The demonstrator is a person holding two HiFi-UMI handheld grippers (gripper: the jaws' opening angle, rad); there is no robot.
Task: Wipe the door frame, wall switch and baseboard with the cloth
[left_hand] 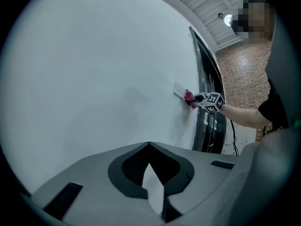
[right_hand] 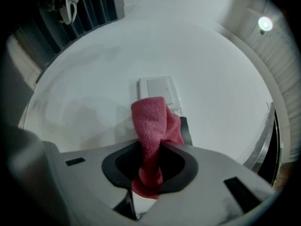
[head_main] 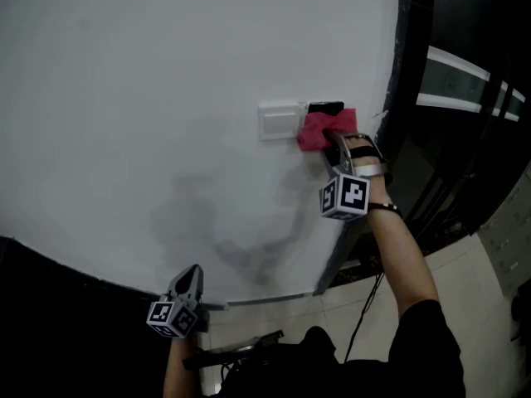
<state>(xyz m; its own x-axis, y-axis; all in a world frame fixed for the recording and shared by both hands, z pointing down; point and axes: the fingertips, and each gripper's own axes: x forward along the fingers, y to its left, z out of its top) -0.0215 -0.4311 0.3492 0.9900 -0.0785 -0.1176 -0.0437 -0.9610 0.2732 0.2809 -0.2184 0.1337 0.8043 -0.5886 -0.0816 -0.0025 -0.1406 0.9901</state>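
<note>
Right gripper (head_main: 334, 142) clamped on the red cloth (head_main: 318, 131), which is pressed against the white wall (head_main: 149, 81) at the right edge of the wall switch (head_main: 278, 122), near the dark door frame (head_main: 411, 65); left gripper (head_main: 191, 279) held low, jaws together, holding nothing

L gripper (head_main: 196, 270) & R gripper (head_main: 336, 142): grey shells, black recesses round the jaws. L cube (head_main: 174, 317), R cube (head_main: 344, 197): white w/ black square markers. Black short sleeve (head_main: 425, 338), dark wristband (head_main: 384, 208), thin black cable (head_main: 365, 313) by R arm.
</note>
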